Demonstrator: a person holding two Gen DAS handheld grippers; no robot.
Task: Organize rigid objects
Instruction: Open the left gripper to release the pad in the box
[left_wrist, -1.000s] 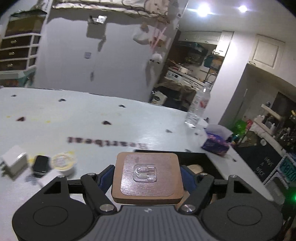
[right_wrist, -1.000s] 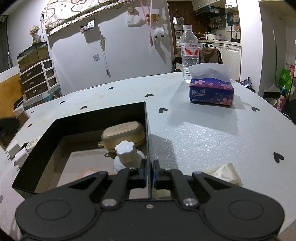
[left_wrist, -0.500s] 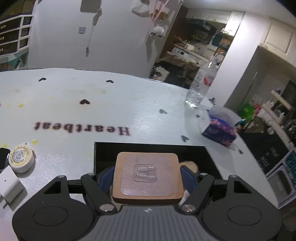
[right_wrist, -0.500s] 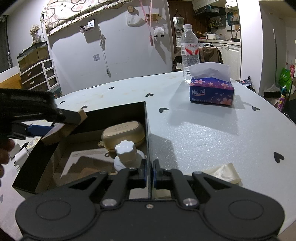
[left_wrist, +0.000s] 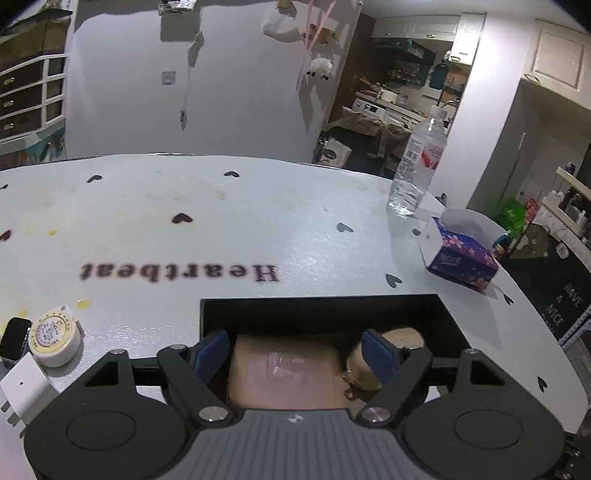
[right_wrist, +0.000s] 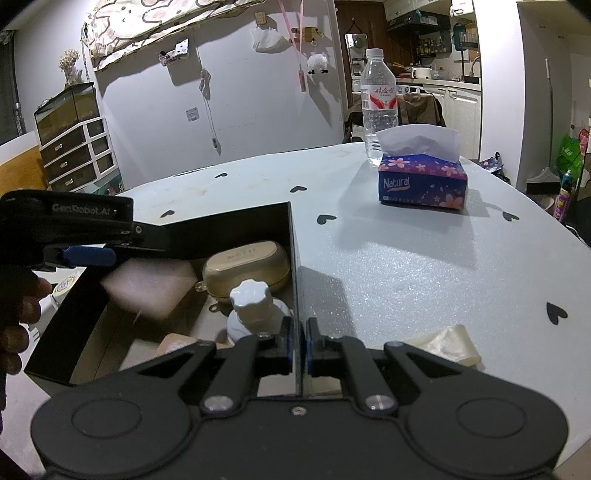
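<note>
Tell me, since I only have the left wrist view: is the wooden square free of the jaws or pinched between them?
Observer: Free. In the right wrist view the left gripper, whose jaws have just been opening, stands above the wooden square. The square shows blurred below the pads, inside the black box.
Operator: What steadies the box?
Observer: The right gripper is shut on the box wall nearest it.
Operator: Anything in there that I can't see?
Observer: A white knob-topped bottle stands by that wall, in front of the gold case.
</note>
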